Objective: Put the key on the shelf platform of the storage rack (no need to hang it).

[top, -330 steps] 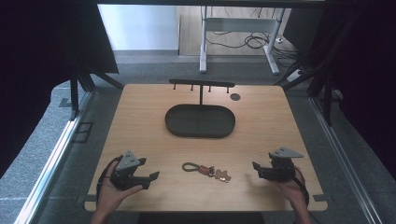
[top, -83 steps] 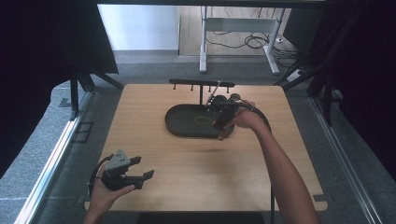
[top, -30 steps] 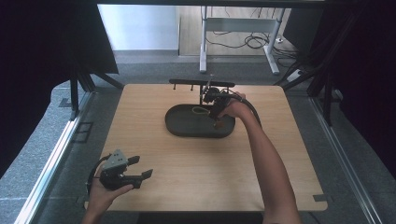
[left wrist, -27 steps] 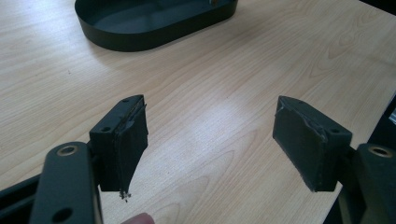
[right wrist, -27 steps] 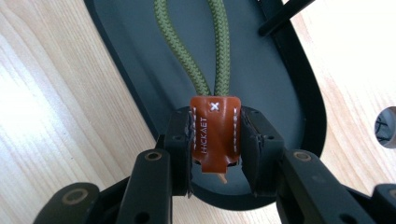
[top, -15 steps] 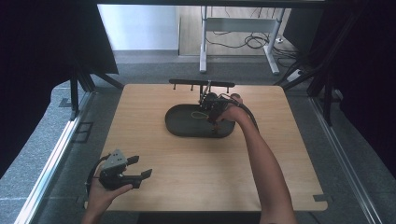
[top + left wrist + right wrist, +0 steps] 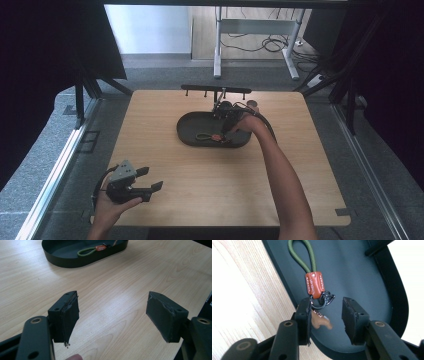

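Note:
A keychain (image 7: 314, 285) with a green cord loop, an orange leather tab and a black ring lies inside the black oval tray (image 7: 362, 277). My right gripper (image 7: 325, 312) hovers just over its ring end. Its jaws have just been opening, and the ring and a small brown charm (image 7: 320, 321) sit loose between them, beside the left pad. In the high view the right gripper (image 7: 225, 131) is over the tray (image 7: 185, 140), by the keychain (image 7: 207, 136). My left gripper (image 7: 150, 178) rests open at the front left, nothing between its jaws (image 7: 113, 315).
A black rack with pegs (image 7: 216, 90) stands along the table's far edge behind the tray, with a small dark disc (image 7: 252, 105) to its right. Bare wooden table (image 7: 200, 195) stretches between the tray and the left gripper. The left gripper view shows tray (image 7: 62, 262) and keychain (image 7: 90, 250) far off.
The keychain, earlier at the table's front, then carried over the tray, now lies in it. The right gripper's jaws have parted off it. The left gripper has not moved.

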Action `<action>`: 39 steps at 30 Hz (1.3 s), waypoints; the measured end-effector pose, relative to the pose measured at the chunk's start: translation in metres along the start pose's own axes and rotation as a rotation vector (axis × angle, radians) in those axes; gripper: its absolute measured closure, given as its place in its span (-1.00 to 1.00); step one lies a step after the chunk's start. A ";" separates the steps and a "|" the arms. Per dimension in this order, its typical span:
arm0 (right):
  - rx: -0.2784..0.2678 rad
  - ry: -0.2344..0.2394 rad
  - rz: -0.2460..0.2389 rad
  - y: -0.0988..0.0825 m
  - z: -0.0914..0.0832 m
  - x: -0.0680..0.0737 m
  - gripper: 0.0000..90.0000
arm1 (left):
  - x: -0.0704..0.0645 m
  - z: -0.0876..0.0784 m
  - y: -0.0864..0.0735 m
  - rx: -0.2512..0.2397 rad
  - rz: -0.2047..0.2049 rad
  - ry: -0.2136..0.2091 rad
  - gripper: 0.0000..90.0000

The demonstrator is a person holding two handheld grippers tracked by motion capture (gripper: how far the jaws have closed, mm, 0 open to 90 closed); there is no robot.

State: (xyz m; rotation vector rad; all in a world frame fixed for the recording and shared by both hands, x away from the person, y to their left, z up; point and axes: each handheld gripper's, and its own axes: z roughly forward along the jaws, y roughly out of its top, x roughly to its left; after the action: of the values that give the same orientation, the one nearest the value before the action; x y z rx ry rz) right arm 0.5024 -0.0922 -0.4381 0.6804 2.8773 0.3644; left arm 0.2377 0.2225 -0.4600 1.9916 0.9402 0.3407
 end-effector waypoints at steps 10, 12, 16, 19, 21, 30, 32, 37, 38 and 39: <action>-0.109 0.020 0.052 -0.010 -0.018 0.005 0.05 | -0.002 0.002 0.001 0.004 0.003 -0.003 -0.41; -0.135 0.015 0.050 -0.014 -0.024 0.008 0.03 | -0.003 0.003 0.001 0.005 0.006 -0.003 -0.41; -0.171 0.006 0.039 -0.024 -0.034 0.017 0.02 | -0.004 0.003 0.001 0.007 0.009 -0.002 -0.41; -0.200 0.005 0.021 -0.034 -0.042 0.024 0.00 | -0.005 0.003 0.002 0.008 0.014 -0.001 -0.41; -0.222 0.000 0.016 -0.043 -0.048 0.028 0.00 | -0.005 0.003 0.002 0.009 0.013 0.000 -0.41; -0.301 -0.023 0.068 -0.084 -0.067 0.043 0.00 | -0.007 0.003 0.003 0.012 0.019 0.006 -0.41; -0.313 -0.024 0.080 -0.093 -0.068 0.045 0.00 | -0.007 0.003 0.003 0.014 0.019 0.010 -0.41; -0.343 -0.018 0.114 -0.120 -0.064 0.053 -0.01 | -0.008 0.004 0.003 0.014 0.025 0.009 -0.41; -0.353 -0.020 0.122 -0.125 -0.062 0.054 -0.01 | -0.008 0.004 0.003 0.013 0.021 0.009 -0.41; -0.362 -0.020 0.137 -0.131 -0.060 0.056 -0.01 | -0.008 0.004 0.003 0.014 0.022 0.011 -0.41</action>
State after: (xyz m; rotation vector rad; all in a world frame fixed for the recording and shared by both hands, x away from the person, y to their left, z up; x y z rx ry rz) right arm 0.3856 -0.1925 -0.4218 0.8043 2.6458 0.8634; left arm 0.2356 0.2130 -0.4592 2.0161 0.9308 0.3581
